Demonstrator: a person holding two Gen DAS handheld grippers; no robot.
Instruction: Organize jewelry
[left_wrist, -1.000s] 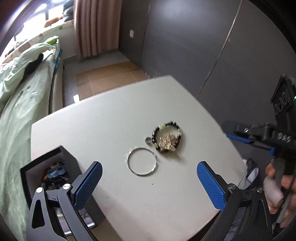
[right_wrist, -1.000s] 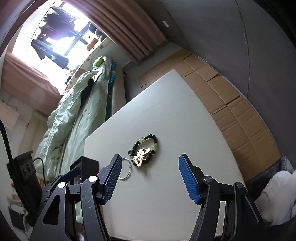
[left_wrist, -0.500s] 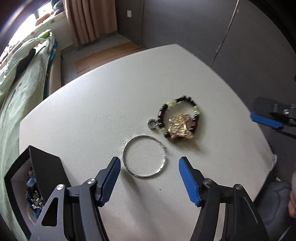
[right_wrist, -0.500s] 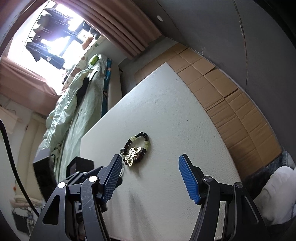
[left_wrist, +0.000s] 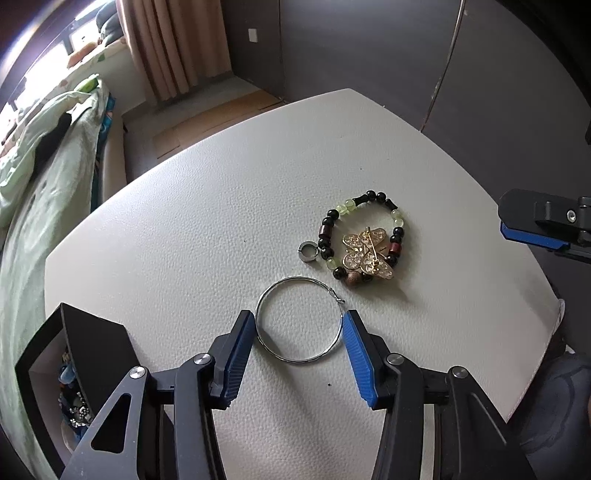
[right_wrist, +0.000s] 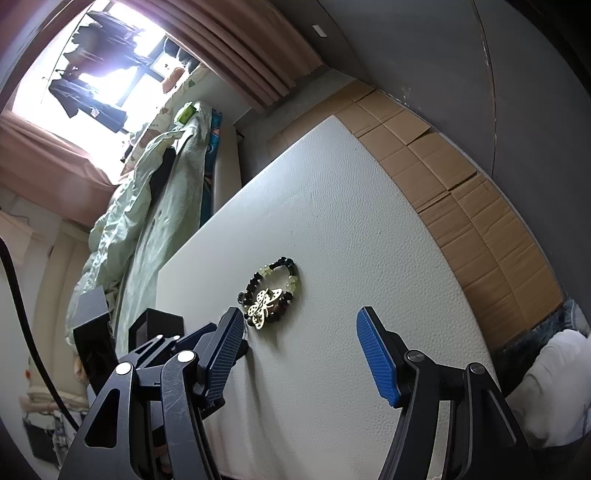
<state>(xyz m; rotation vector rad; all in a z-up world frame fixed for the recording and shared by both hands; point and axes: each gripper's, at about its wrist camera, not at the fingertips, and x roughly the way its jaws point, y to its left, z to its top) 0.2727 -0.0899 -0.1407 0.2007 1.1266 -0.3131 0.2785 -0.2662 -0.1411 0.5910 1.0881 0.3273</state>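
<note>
Black box (left_wrist: 92, 343) holds beaded jewelry (left_wrist: 70, 402); left tool (left_wrist: 299, 325) brackets silver hoop (left_wrist: 300, 319); right tool (right_wrist: 301, 325) wide.

Four loose pieces of jewelry lie on the white textured tabletop (left_wrist: 207, 229). One thin silver hoop earring (left_wrist: 300, 320) sits between the blue pads of the left tongs. One small silver ring clasp (left_wrist: 308, 252) lies just beyond it. One bracelet of black, pale green and brown beads (left_wrist: 360, 240) lies ahead and to the right, with one gold butterfly brooch (left_wrist: 366, 253) on it. One open black box (left_wrist: 79, 363) stands left of those tongs.
</note>
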